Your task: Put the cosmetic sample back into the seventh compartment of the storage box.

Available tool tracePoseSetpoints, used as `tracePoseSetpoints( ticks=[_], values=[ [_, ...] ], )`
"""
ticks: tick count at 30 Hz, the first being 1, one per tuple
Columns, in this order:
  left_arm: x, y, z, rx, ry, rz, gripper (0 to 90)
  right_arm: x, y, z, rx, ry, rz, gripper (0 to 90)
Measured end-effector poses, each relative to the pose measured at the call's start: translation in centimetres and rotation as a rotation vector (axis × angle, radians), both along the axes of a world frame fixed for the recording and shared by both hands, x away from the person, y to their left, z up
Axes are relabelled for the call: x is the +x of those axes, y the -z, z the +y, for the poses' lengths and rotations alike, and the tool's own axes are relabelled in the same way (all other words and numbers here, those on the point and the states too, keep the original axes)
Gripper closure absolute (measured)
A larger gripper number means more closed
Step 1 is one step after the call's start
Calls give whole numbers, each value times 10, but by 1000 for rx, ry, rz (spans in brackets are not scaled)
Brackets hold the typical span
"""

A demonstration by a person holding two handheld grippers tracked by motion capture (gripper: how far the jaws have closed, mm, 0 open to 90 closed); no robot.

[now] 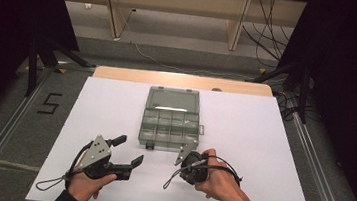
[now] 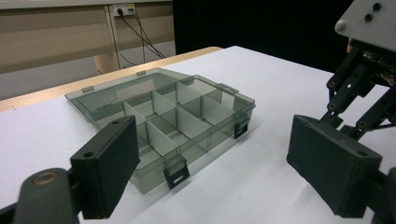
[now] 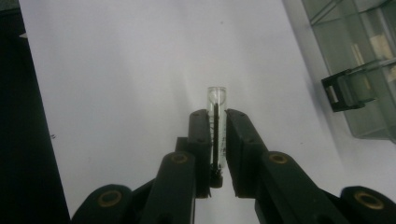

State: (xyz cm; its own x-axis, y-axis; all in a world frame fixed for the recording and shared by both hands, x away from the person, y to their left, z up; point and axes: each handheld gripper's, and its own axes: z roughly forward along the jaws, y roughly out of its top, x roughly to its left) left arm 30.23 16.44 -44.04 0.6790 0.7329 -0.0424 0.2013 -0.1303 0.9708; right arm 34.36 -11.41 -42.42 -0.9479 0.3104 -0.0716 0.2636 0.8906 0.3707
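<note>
Right gripper (image 3: 217,122) clamped on a small clear tube (image 3: 217,99), jaws pressed against both its sides, rounded clear tip poking out past the pads, something dark and thin running down inside it. Held over bare white table (image 3: 140,70), with the black latch (image 3: 344,89) of the box off near the edge of the right gripper view. Seen from the high view, same right gripper (image 1: 186,157) sitting just in front of the box's near right corner, right hand (image 1: 216,180) wrapped around it, grey plate on top, cable looping off toward the person.

Left gripper (image 1: 128,151) wide open, jaws well apart, nothing between them, pointing roughly at the box from the near left. Left hand (image 1: 85,183) at the bottom edge of the table. In the left gripper view, both black pads (image 2: 109,165) framing the box, with the other gripper hanging in at the far right.

Smoky see-through compartment box (image 1: 170,125) lying open mid-table, lid flat behind it, dividers splitting it into small cells, two black latches on the front wall. Hard to tell whether the cells hold anything.

Wooden bench legs and loose cables on the floor past the far edge
</note>
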Motion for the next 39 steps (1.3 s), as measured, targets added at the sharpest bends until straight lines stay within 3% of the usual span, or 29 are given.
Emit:
tracePoseSetpoints(
  ticks=[14,22,39],
  values=[
    [0,0,0,-1,-1,-2,159,8,-13,-4,52,28,-50,810],
    [0,0,0,4,-4,8,159,15,-19,-2,73,61,-45,810],
    [1,0,1,-3,-2,1,159,44,-30,6,112,157,-45,810]
  ],
)
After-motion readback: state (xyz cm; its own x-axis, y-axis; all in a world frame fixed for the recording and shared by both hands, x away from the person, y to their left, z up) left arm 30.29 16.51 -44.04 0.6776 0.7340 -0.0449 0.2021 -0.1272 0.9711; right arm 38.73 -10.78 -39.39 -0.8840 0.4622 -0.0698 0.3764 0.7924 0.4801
